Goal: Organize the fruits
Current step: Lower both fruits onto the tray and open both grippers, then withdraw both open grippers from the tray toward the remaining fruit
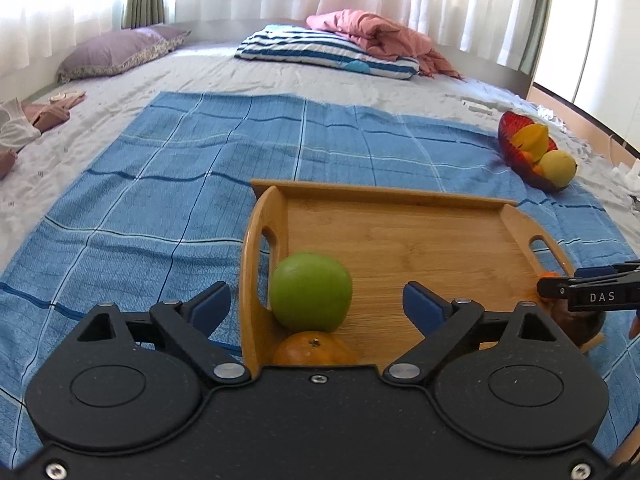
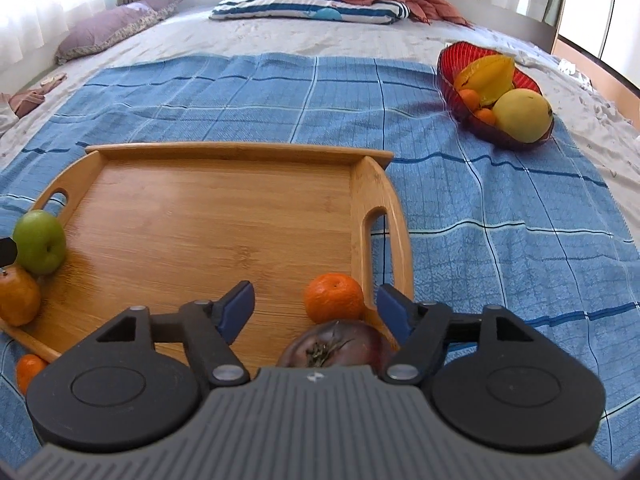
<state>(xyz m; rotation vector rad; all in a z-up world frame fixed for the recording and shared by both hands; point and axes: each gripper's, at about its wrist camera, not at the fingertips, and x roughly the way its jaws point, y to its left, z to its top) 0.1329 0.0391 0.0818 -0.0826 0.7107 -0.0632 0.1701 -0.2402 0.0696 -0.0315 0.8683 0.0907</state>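
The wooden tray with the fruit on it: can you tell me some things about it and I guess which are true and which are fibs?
1. A green apple sits on the wooden tray. True.
2. The left tongs are squeezing the apple. False: their jaws stand open, clear of it.
3. The red bowl is on the tray. False: it sits on the blue cloth, apart from the tray.
4. A small orange lies by the tray's right handle. True.
5. The red bowl is empty. False: it holds fruit, including a starfruit.
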